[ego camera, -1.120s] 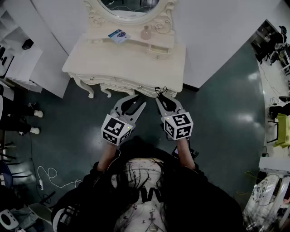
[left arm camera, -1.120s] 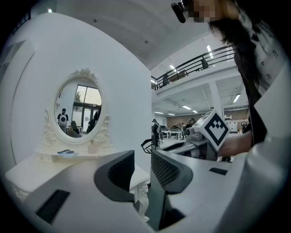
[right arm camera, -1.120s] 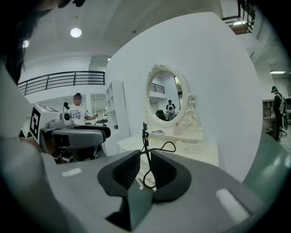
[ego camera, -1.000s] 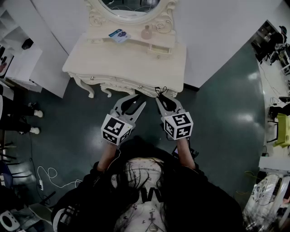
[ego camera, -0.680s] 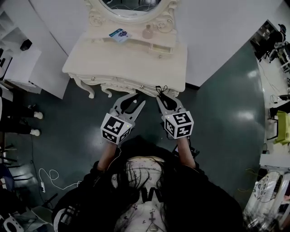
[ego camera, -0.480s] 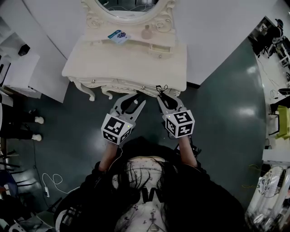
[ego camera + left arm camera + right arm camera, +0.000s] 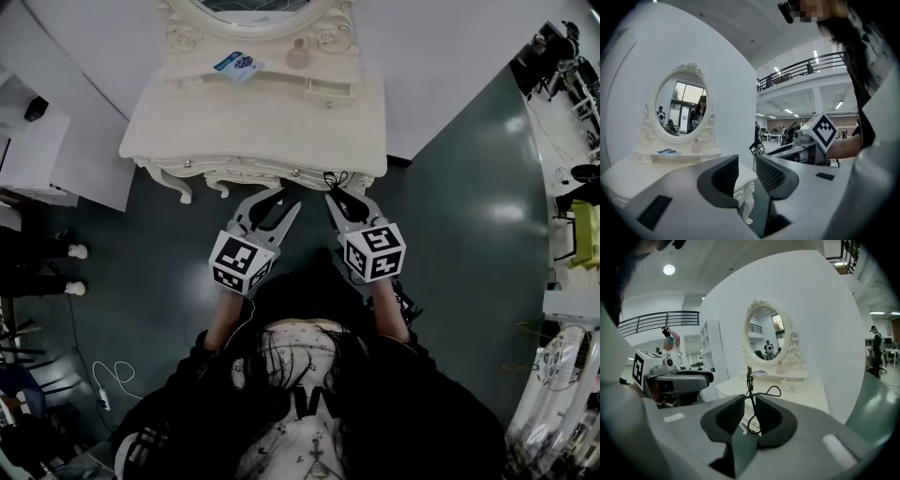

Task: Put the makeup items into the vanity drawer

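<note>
A cream vanity [image 7: 244, 131] with an oval mirror stands against the wall ahead. Its upper shelf carries a blue-and-white packet [image 7: 236, 64] and a pink bottle [image 7: 298, 56], beside a small shelf drawer [image 7: 328, 91] that is closed. My right gripper [image 7: 339, 190] is shut on a black eyelash curler [image 7: 334, 178], whose wire loops stick up between the pads [image 7: 751, 380] just before the vanity's front edge. To its left, my left gripper [image 7: 284, 201] is open with nothing between its pads [image 7: 725, 176]. The front drawer with its knobs [image 7: 295, 172] is closed.
A white cabinet [image 7: 56, 150] stands left of the vanity, with someone's feet [image 7: 70, 253] beside it. A cable [image 7: 103, 389] lies on the dark green floor at lower left. Desks and equipment [image 7: 572, 234] line the right side.
The head view has shifted, so the vanity sits a little higher in the frame. Both grippers keep about the same place before the vanity's front edge, and the curler stays held.
</note>
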{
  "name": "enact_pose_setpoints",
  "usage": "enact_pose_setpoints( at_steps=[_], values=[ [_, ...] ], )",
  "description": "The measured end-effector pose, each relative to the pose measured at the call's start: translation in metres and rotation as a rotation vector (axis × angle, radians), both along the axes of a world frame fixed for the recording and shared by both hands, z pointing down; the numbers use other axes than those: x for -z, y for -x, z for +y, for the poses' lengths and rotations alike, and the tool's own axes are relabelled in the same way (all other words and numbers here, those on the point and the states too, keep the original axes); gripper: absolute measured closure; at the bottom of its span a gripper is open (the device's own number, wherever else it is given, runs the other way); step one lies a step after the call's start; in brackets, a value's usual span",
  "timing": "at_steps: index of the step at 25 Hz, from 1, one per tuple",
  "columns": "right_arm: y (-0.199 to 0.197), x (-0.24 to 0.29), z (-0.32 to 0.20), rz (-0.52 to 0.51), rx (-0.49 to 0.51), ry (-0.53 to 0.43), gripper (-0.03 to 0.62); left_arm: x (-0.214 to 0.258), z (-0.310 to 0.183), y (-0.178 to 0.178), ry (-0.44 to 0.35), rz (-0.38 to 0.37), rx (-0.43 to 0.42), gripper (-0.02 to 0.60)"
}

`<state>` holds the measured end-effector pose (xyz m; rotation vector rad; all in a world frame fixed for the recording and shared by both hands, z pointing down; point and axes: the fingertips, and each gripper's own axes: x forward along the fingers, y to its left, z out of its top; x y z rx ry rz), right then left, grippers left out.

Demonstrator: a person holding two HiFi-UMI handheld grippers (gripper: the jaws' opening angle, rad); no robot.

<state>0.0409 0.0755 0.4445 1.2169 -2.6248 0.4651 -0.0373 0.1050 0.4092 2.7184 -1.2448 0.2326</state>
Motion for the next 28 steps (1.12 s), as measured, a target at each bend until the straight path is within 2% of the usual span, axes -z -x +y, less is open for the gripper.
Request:
enact_pose_setpoints(
  at_steps=[10,16,22,28],
  values=[
    [-0.009,-0.014,-0.04,-0.009,0.006,0.031,0.514,-0.011,-0.041,-0.008,0.026,-0.008,0.007,0.466],
    [-0.015,-0.016,-0.089,-0.006,0.039,0.033,0.514,-0.013,-0.091,-0.008,0.032,-0.011,0.052,0.466],
    [-0.03,-0.016,-0.153,-0.002,0.063,0.031,0.514,-0.009,-0.152,-0.025,0.024,-0.026,0.068,0.466],
    [-0.035,-0.012,-0.198,-0.029,0.091,0.025,0.514,-0.002,-0.19,-0.035,0.016,-0.047,0.093,0.466]
  ],
)
